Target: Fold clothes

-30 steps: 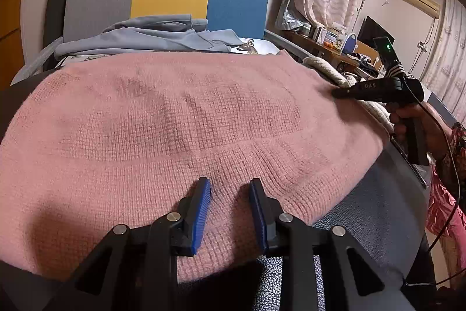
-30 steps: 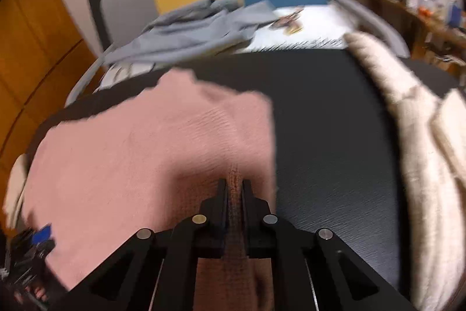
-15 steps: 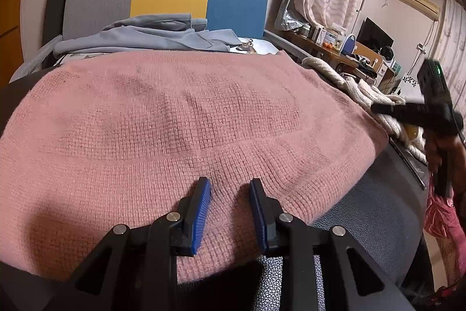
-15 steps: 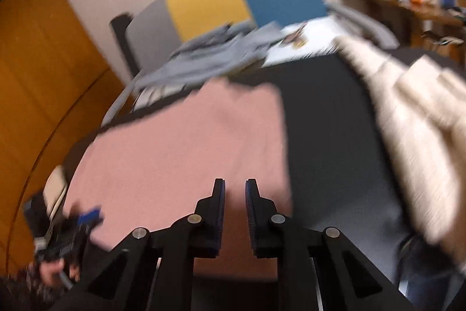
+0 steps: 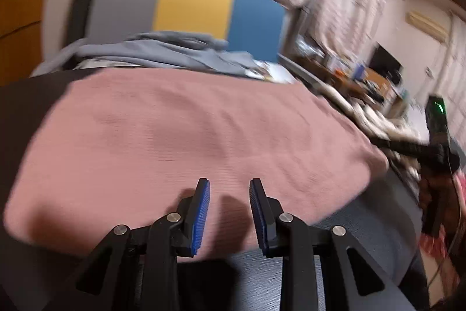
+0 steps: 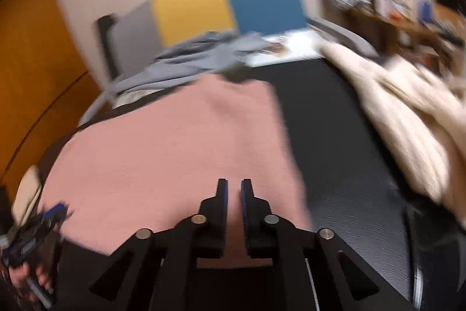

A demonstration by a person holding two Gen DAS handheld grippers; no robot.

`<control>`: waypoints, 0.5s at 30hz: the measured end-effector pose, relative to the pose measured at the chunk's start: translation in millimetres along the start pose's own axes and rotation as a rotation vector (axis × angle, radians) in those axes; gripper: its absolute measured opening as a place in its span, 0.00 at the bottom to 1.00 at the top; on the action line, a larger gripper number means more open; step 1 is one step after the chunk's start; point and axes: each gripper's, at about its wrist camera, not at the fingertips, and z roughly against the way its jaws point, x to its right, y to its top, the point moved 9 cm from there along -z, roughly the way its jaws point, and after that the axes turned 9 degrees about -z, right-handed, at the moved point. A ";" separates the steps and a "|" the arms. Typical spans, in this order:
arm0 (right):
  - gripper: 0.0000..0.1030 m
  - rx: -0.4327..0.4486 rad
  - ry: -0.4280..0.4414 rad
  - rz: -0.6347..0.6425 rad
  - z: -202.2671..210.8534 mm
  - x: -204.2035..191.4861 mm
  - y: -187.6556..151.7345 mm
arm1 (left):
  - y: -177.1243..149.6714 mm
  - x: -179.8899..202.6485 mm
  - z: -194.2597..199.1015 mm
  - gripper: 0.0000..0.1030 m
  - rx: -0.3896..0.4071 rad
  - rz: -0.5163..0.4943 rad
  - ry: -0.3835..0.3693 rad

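Folded pink knitted sweater (image 5: 204, 133) lies on the dark table (image 6: 335, 136); left gripper (image 5: 228, 188) spread, empty; right gripper (image 6: 234, 188) narrowing, pinching nothing

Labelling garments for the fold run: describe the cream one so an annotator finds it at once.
Start at the dark table with the flat pink sweater spread on it. Go to the table's right edge, past the bare dark strip. The cream knit garment lies there in a rumpled heap, the only pale ribbed piece; the grey garment sits behind, near the striped chair.
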 end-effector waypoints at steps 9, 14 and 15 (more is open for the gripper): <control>0.16 -0.076 -0.025 0.032 -37.6 -20.1 -26.6 | -33.5 -153.8 37.3 0.17 0.034 0.445 0.126; 0.16 -0.075 -0.012 0.017 -37.6 -17.7 -27.0 | -25.4 -143.6 41.6 0.25 0.017 0.358 0.112; 0.17 -0.073 -0.018 0.025 -38.3 -18.7 -26.7 | -15.6 -135.4 40.1 0.26 0.014 0.298 0.113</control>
